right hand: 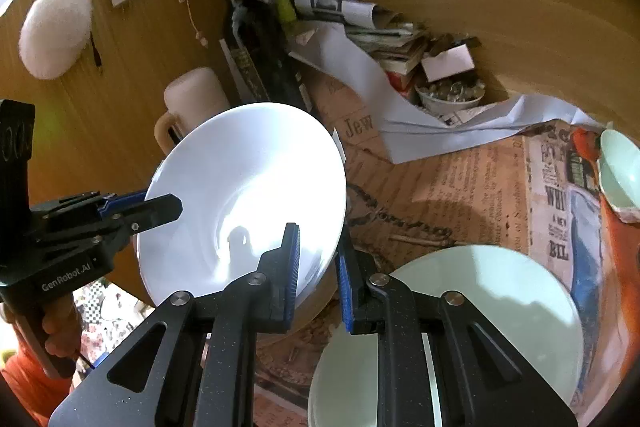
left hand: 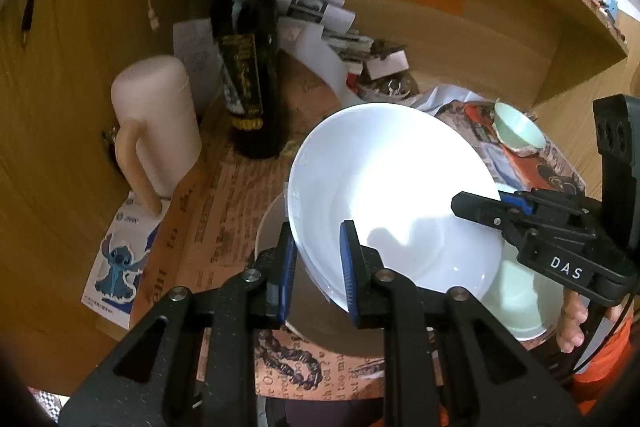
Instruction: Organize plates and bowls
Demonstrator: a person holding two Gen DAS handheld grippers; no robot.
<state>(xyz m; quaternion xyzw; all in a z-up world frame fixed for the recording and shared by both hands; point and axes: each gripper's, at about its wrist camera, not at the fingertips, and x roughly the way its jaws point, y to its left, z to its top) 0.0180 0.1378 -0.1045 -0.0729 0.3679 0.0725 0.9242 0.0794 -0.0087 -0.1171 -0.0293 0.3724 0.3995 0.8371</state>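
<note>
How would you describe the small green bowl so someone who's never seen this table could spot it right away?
Start at the newspaper-covered table and find the big pale green plate near its front edge. Look past it toward the table's far right side: the small bowl sits there on an orange-and-blue printed sheet. It is mint green and deep, unlike the flat plate and the white dish held by both tools.

Two handheld grippers face each other from opposite sides. The left gripper (left hand: 318,267) and the right gripper (right hand: 318,277) each clamp the rim of one tilted white plate (left hand: 392,203), lifted between them.
</note>
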